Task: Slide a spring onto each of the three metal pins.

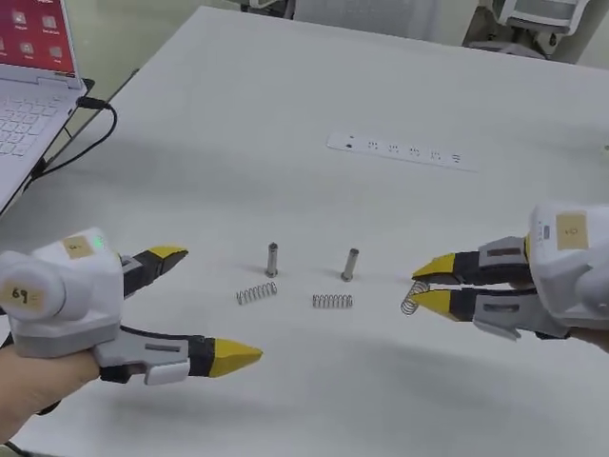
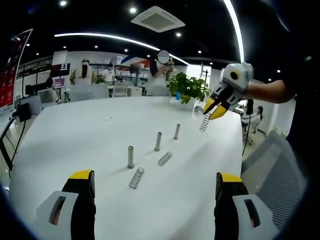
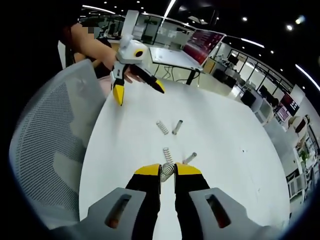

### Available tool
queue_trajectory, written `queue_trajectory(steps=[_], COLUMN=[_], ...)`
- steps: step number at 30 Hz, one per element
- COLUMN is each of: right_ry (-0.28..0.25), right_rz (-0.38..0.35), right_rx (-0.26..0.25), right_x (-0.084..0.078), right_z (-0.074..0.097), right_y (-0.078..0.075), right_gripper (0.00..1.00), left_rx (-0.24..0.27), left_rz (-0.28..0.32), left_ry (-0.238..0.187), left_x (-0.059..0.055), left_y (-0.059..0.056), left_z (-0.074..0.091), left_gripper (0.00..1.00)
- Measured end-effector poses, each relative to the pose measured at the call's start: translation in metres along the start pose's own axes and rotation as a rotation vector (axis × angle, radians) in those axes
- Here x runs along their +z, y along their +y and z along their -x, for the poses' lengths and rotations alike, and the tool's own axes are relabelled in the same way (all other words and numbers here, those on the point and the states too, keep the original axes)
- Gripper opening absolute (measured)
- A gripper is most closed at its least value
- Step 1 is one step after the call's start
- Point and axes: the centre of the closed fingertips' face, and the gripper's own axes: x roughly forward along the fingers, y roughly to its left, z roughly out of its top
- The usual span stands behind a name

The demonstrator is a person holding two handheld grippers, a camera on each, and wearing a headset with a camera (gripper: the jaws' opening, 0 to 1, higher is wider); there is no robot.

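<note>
One spring [image 1: 413, 297] was clamped in the jaws of the right gripper [image 1: 420, 288] beside the metal pins [image 1: 272, 259]; two more springs [image 1: 257, 293] were laid on the surface [image 1: 285, 105] before them. Jaws of the left gripper [image 1: 219, 305] were spread wide.

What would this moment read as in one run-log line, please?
phase: spring pickup | right gripper: shut on spring | left gripper: open | two springs on table | three pins bare

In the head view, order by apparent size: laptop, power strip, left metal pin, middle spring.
1. laptop, though cropped by the frame.
2. power strip.
3. left metal pin and middle spring look about alike; not ranked.
</note>
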Motion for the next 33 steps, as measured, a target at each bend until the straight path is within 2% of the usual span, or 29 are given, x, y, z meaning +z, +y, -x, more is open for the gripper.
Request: queue_trajectory(steps=[4, 9, 13, 21, 33], right_ry=[0.006, 0.045, 0.057, 0.083, 0.089], right_rz=[-0.02, -0.035, -0.055, -0.098, -0.132], right_rx=[0.01, 0.016, 0.003, -0.06, -0.127], right_x=[-0.006, -0.022, -0.03, -0.047, -0.054], right_z=[-0.004, -0.01, -0.01, -0.006, -0.001], right_y=[0.003, 0.002, -0.007, -0.035, -0.059], right_gripper=[0.07, 0.07, 0.07, 0.07, 0.07], left_rx=[0.004, 0.008, 0.011, 0.015, 0.018], left_rz=[0.008, 0.009, 0.01, 0.013, 0.019], left_ry=[-0.001, -0.002, -0.005, -0.003, 0.002], left_x=[-0.002, -0.003, -0.002, -0.003, -0.005], left_y=[0.0, 0.001, 0.002, 0.004, 0.006], left_z=[0.001, 0.001, 0.002, 0.004, 0.007], left_gripper=[0.98, 0.98, 0.98, 0.98, 0.98])
